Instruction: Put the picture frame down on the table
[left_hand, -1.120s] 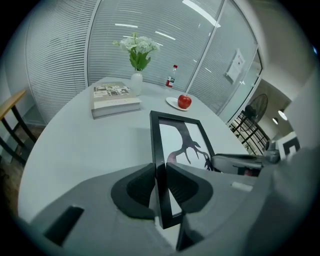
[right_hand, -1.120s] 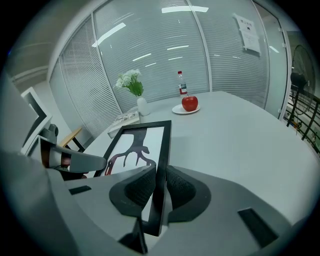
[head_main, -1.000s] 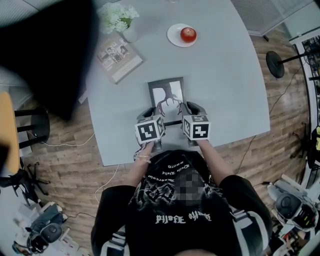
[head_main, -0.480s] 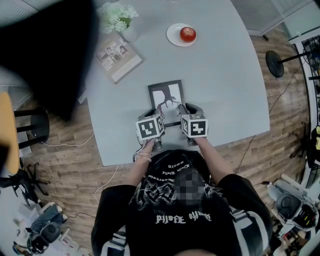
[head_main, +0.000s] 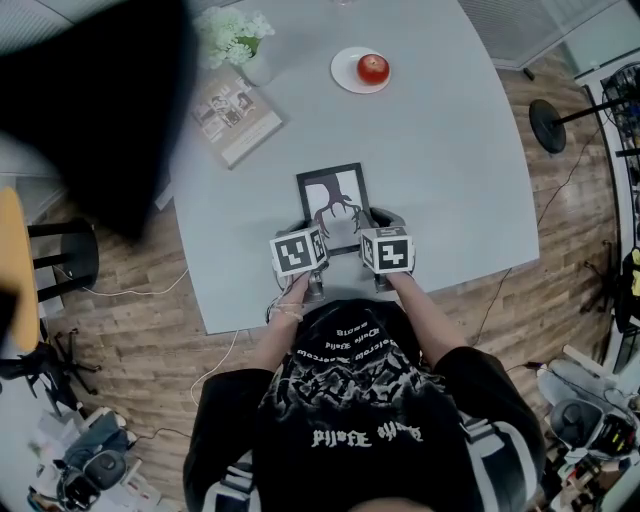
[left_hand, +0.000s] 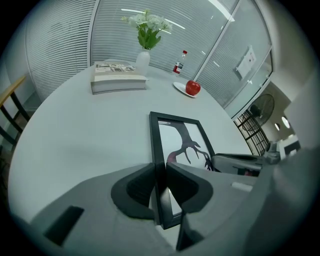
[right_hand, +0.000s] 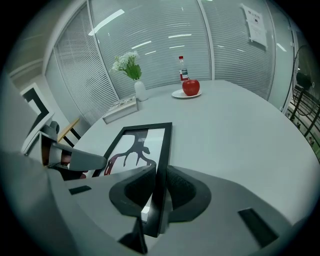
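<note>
The black picture frame (head_main: 334, 199) with a dark tree print lies nearly flat over the grey table (head_main: 440, 170), near its front edge. My left gripper (head_main: 306, 232) is shut on the frame's left side bar (left_hand: 156, 150), and my right gripper (head_main: 372, 228) is shut on its right side bar (right_hand: 164, 150). In the left gripper view the frame (left_hand: 181, 145) stretches away from the jaws; the right gripper view shows the frame (right_hand: 140, 147) the same way. I cannot tell whether its far edge touches the tabletop.
A red apple (head_main: 373, 68) on a white plate (head_main: 350, 76) sits at the table's far side. A book (head_main: 237, 112) and a white vase of flowers (head_main: 240, 38) are at the far left. A chair (head_main: 20, 260) stands left of the table.
Both grippers and the frame have shifted slightly away from me and lower toward the tabletop; the frame looks flatter than before.
</note>
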